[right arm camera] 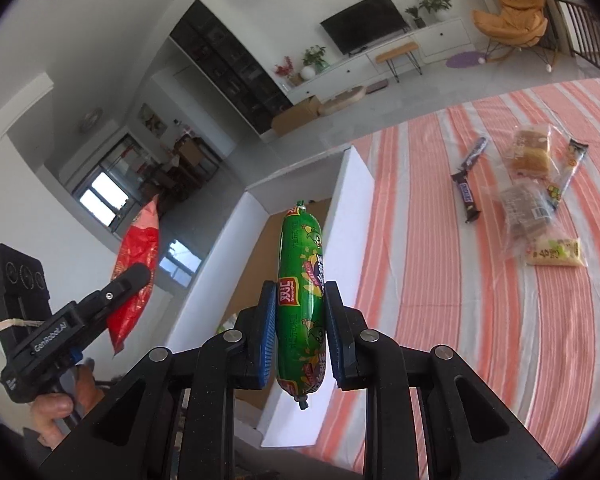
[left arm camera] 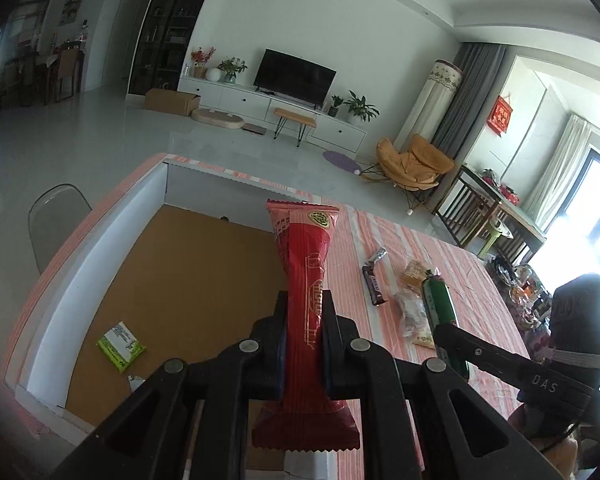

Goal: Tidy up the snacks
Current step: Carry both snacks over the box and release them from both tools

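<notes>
You work over a table under a pink-and-white striped cloth, in a living room with a television and an orange chair. Your left gripper clamps a red snack packet, long axis running away between the fingers, above the white-walled box. Your right gripper pinches a green sausage lengthwise, its label in Chinese characters. A Snickers bar lies on the cloth.

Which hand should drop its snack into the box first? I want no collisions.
Probably left: the left gripper, shut on the red packet, already points over the box; the right gripper with the green sausage sits nearer its wall.
</notes>
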